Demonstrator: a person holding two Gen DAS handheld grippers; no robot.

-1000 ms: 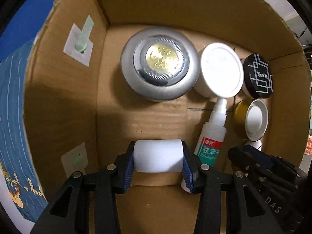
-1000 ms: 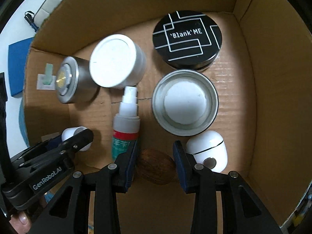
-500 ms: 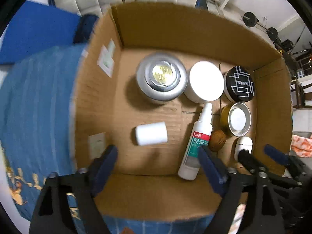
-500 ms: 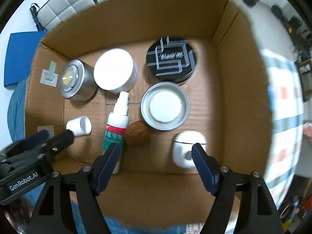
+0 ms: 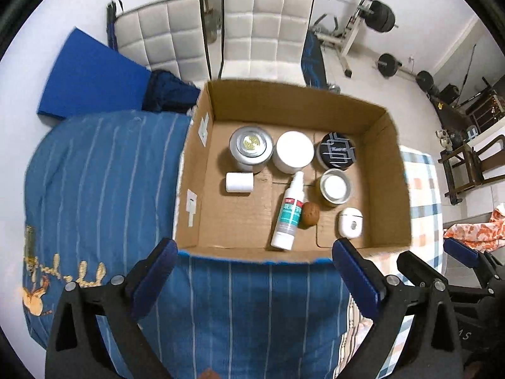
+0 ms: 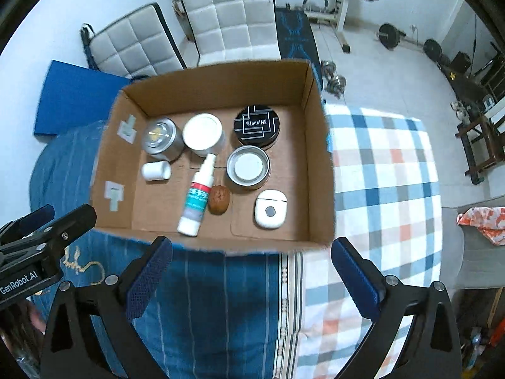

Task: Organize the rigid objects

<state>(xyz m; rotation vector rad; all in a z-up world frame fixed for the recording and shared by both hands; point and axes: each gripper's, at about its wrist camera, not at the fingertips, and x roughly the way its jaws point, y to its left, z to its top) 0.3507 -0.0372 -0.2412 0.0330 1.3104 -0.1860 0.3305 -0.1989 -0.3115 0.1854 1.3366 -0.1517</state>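
Note:
An open cardboard box [image 5: 296, 107] [image 6: 221, 82] sits on a bed. Inside lie a silver tin [image 5: 251, 148] [image 6: 161, 139], a white-lidded jar [image 5: 293, 151] [image 6: 203, 134], a black patterned tin [image 5: 337, 154] [image 6: 256, 124], an open round tin [image 5: 335, 187] [image 6: 248, 169], a small white cylinder [image 5: 240, 182] [image 6: 156, 170], a spray bottle [image 5: 288, 213] [image 6: 197, 197], a brown nut [image 5: 310, 214] [image 6: 219, 199] and a white earbud case [image 5: 350, 222] [image 6: 270, 208]. My left gripper [image 5: 252, 276] and right gripper [image 6: 251, 273] are open and empty, above the box's near edge.
The box rests on a blue striped quilt [image 5: 104, 195] and a checked cover [image 6: 382, 164]. White padded chairs [image 5: 258, 22], a blue mat [image 5: 88, 75] and gym weights [image 5: 382, 15] stand beyond. An orange patterned cloth [image 6: 483, 224] lies at right.
Both grippers opened, letting go of the white cylinder and the nut inside the box. Both then pulled up and back out of the box.

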